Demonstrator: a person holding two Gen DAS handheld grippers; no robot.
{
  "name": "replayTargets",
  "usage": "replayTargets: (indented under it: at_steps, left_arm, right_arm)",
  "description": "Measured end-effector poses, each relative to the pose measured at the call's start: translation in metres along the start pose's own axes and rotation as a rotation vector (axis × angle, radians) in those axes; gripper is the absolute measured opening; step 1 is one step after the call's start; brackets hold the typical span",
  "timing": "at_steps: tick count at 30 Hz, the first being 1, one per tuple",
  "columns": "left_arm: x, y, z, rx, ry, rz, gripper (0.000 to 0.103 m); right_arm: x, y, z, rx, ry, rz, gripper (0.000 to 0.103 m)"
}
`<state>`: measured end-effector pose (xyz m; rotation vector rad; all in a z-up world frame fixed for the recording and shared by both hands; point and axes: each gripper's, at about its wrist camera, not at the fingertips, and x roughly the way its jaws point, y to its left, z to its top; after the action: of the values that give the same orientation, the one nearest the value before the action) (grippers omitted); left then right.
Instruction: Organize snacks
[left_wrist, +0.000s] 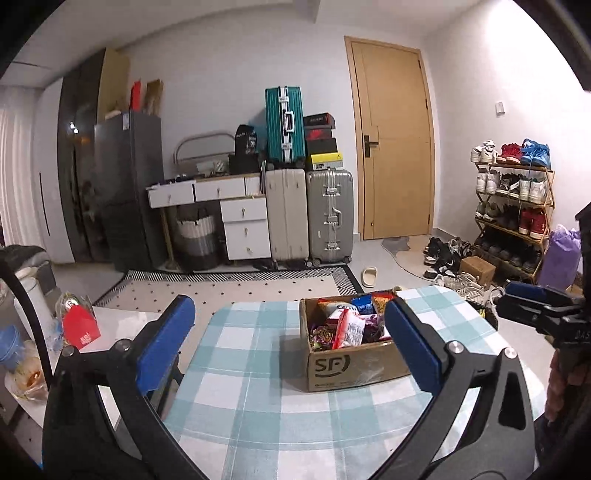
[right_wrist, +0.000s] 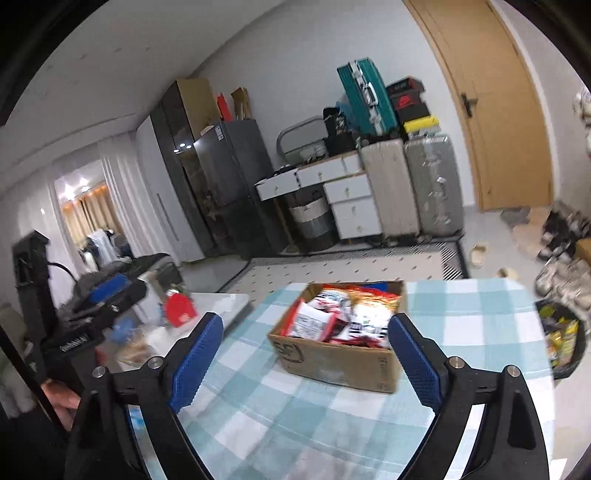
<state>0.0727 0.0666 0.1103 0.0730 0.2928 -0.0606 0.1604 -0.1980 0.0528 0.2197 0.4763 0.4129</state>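
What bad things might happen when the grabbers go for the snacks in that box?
1. The box is heaped; packets stick up above its rim, so pulling one may spill others onto the table.
2. Both grippers, left and right, are open and aimed at the same box. They might bump each other.
3. The box looks light and sits loose on the cloth; a nudge may slide it.
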Motion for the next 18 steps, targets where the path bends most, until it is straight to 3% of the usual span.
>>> replayTargets:
  at_steps: [6, 12, 18]
  left_arm:
    - [0.018, 0.0, -0.045, -0.036, 0.063, -0.017, 0.103]
    - [0.042, 0.007, -0.097, -0.051, 0.095, 0.02, 0.103]
    - [0.086, 0.012, -0.143, -0.064, 0.176, 0.023, 0.103]
  right_arm:
    - [-0.016, 0.008, -0.043, -0.077, -0.049, -0.021, 0.101]
    - [-0.029, 0.0, -0.087, -0.068, -0.112, -0.061, 0.102]
    - [-0.005, -0.016, -0.124, -0.071, -0.059, -0.109, 0.102]
